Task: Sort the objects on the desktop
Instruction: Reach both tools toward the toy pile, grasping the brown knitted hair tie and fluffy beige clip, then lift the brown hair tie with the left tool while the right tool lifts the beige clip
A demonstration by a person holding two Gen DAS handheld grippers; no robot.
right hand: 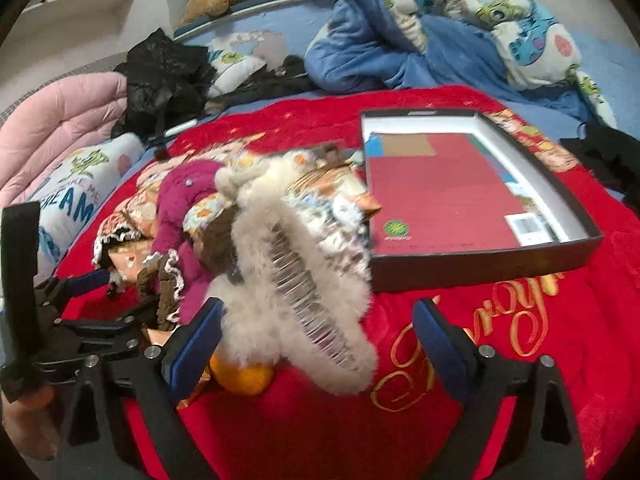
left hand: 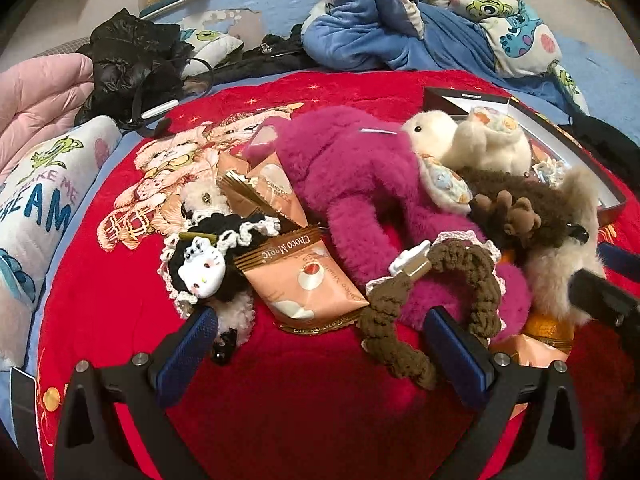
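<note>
snack packets half buried under plush

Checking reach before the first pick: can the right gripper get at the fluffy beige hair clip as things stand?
Probably yes. The right gripper is open, and the fluffy beige hair clip lies on top of the pile, its near end already between the fingers. Nothing covers it; the box sits clear to the side.

Bare red plush blanket is left free at its near edge and right of the fluffy beige comb clip. Its middle is blocked by a heaped pile around a magenta plush toy. The far right corner is taken by a shallow black cardboard box.
</note>
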